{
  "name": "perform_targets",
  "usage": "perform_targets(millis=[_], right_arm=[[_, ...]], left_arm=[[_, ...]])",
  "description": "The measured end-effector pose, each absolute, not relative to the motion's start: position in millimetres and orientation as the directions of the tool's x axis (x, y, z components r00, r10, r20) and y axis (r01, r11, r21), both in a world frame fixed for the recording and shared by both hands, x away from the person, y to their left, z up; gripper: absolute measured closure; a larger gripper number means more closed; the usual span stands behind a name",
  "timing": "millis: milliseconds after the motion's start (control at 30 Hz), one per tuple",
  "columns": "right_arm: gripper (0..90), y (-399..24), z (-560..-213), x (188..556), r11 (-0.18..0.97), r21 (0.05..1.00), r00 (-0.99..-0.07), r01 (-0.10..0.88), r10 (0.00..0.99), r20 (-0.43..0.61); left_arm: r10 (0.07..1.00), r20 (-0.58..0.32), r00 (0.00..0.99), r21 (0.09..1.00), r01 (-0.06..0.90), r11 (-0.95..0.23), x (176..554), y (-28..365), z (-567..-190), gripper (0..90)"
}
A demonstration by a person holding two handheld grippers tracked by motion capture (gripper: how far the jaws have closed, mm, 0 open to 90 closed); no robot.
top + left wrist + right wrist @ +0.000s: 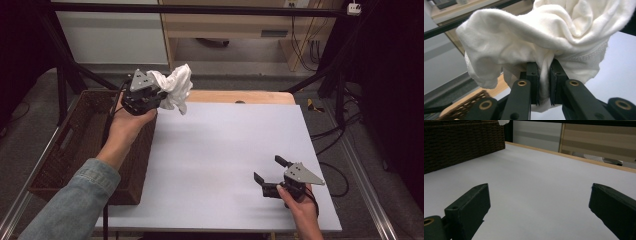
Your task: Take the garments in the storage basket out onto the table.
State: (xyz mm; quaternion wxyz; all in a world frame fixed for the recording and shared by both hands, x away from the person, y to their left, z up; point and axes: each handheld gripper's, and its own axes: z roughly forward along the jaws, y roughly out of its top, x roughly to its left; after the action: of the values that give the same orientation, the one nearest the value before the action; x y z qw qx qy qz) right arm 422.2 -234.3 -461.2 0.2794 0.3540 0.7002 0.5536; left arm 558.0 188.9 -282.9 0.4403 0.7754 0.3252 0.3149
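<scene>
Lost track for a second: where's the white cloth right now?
High view, upper left: white cloth pinched in the left gripper, lifted by the wicker basket's far corner.

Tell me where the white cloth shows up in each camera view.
High view: white cloth bunched at upper left, above the table's far left corner.
Left gripper view: centre, pinched between the jaws.
Right gripper view: a scrap at the top edge.
Shared landmark: the wicker basket.

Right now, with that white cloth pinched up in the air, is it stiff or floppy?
Probably floppy: the white cloth droops in soft folds around the left hand-held gripper. Likely light, since one pinched fold carries it. It looks unlikely to slip.
</scene>
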Motion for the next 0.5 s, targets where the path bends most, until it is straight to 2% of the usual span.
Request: perform_targets(millis=[500], right_arm=[[4.2,-234,-460,422,0.143,0.974,-0.592,0.178,0.806,-0.01]], left_arm=[[0.723,0.186,0.665,0.88,0.215,-0.424,544,140,-311,80.6]])
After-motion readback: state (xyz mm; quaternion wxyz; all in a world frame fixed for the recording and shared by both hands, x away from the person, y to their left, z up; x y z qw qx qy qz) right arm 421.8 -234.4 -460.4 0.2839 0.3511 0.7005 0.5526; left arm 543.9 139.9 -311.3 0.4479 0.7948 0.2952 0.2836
